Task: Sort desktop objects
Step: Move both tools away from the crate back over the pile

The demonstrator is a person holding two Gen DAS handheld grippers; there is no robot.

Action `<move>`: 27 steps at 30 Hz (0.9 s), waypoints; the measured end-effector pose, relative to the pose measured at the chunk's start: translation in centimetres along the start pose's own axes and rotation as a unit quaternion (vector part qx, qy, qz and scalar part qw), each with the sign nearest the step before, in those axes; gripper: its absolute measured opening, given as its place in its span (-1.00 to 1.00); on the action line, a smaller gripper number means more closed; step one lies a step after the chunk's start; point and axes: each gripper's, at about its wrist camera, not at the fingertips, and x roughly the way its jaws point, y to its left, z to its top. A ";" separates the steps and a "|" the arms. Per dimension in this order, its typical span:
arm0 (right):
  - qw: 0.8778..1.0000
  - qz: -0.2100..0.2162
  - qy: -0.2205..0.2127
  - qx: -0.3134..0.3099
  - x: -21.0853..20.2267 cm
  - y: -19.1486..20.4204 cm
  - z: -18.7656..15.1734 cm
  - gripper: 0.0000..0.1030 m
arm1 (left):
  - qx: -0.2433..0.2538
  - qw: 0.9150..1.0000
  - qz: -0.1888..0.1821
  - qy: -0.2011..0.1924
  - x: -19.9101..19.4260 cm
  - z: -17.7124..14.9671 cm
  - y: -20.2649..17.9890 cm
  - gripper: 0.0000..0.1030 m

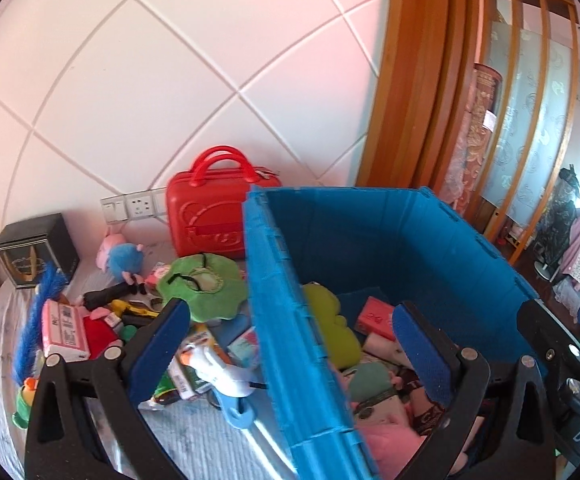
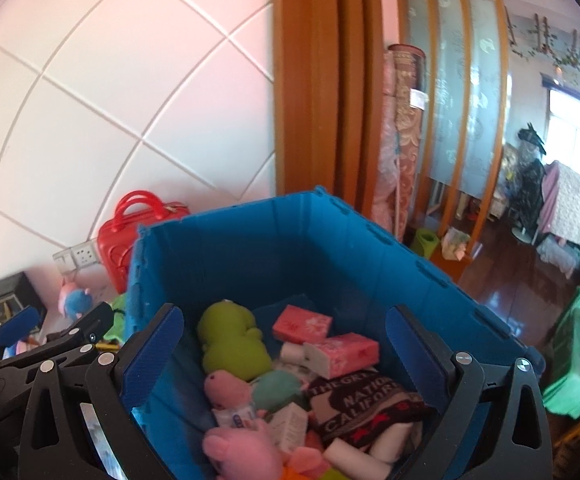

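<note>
Tiled wall (image 1: 149, 80) behind blue crate (image 1: 370, 232)

The crate (image 2: 330, 248) is bright blue; inside it lie a lime-green plush (image 2: 231, 342), pink tissue packs (image 2: 344, 352) speckled with white, and a black cloth (image 2: 364, 412) lettered in white. The small suitcase (image 1: 205, 216) is glossy red, and the fingers (image 1: 422, 354) carry dark blue pads on black frames.

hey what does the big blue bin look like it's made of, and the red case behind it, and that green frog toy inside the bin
Blue bin: looks like rigid molded plastic with a matte finish, given its ribbed walls and notched rim.
Red case: probably hard glossy plastic, with an embossed shell and shiny molded handles.
Green frog toy: seems to be soft plush fabric, fuzzy, rounded and stuffed.
</note>
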 end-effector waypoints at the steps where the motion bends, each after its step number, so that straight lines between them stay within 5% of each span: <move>1: 1.000 0.004 0.000 -0.003 0.0 0.7 0.0 1.00 | -0.005 1.000 0.004 0.001 0.0 -0.1 0.9 0.99; 12: 0.998 0.039 0.015 -0.056 0.2 9.6 -1.3 1.00 | -0.049 0.998 0.050 0.005 -0.9 -1.0 10.0 0.99; 27: 0.990 0.046 0.046 -0.123 -3.0 16.0 -2.3 0.99 | -0.069 0.995 0.070 0.007 -2.4 -2.4 14.6 0.99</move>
